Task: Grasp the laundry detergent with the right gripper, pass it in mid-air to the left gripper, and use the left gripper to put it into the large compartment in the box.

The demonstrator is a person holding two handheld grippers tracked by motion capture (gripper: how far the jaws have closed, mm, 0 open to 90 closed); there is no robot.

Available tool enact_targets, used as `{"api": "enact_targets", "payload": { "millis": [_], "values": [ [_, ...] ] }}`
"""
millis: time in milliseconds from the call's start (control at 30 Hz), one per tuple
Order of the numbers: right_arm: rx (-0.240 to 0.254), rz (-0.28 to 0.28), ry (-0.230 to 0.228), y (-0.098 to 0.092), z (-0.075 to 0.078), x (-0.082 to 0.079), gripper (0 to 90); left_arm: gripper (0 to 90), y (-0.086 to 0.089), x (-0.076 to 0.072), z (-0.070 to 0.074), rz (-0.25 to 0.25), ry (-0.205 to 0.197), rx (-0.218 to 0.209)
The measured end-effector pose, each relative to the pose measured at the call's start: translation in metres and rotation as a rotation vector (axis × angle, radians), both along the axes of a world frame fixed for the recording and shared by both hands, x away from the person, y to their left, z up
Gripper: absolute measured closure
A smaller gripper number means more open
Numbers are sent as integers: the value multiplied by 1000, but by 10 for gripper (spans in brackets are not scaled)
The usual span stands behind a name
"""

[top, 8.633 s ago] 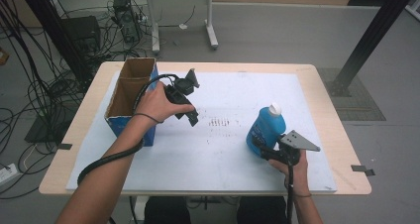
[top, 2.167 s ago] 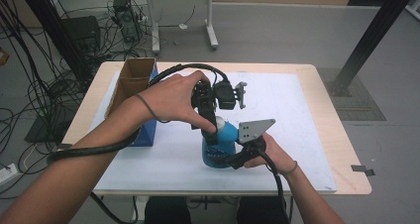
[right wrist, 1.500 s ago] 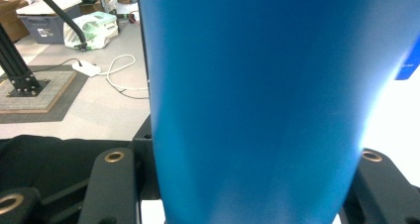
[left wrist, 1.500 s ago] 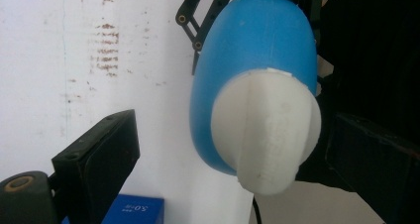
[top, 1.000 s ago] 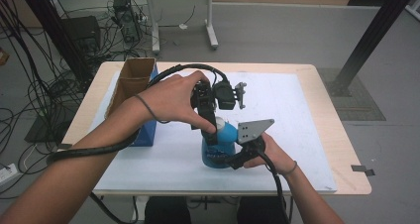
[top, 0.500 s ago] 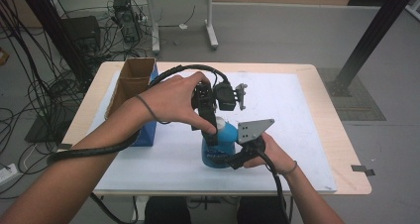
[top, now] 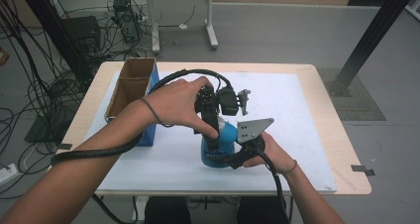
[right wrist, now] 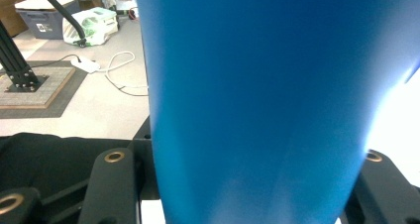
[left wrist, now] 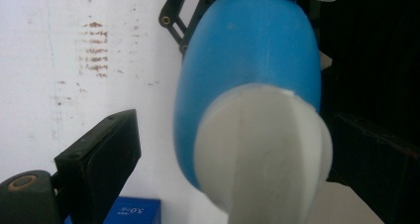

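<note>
The right gripper (top: 236, 157) is still clamping the upright blue plastic bottle (top: 221, 143), unmoved, while the left gripper (top: 212, 135), jaws spread, is closing around its white cap (left wrist: 262, 144), probably to unscrew it.

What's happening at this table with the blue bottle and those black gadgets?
A person is working on a blue plastic bottle with a white cap that stands on the white-covered table. The right claw is clamped around the bottle's lower body, steadying it. The left claw reaches down from above with its jaws either side of the white cap, not closed on it. An open cardboard box sits at the left.
</note>
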State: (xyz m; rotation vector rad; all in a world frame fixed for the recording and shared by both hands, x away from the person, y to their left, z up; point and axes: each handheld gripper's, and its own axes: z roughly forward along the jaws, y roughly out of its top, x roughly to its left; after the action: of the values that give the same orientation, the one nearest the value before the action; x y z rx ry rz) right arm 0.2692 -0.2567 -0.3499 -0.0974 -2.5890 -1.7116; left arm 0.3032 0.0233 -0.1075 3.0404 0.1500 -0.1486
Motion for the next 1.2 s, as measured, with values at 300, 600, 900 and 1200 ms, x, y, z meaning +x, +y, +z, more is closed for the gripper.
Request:
{"api": "enact_targets", "payload": {
  "millis": [300, 600, 900, 1200],
  "values": [
    [0, 2, 2, 1, 0, 0, 421, 118, -6, -2, -3, -14, -3, 9],
    [1, 1, 3, 1, 0, 0, 421, 204, -9, -4, -5, -24, -8, 14],
    [-2, -1, 1, 1, 1, -1, 421, 346, -8, -6, -6, -35, -18, 12],
    [-2, -4, -2, 1, 1, -1, 421, 369, -7, -8, -5, -43, -31, 4]
  ]
}}
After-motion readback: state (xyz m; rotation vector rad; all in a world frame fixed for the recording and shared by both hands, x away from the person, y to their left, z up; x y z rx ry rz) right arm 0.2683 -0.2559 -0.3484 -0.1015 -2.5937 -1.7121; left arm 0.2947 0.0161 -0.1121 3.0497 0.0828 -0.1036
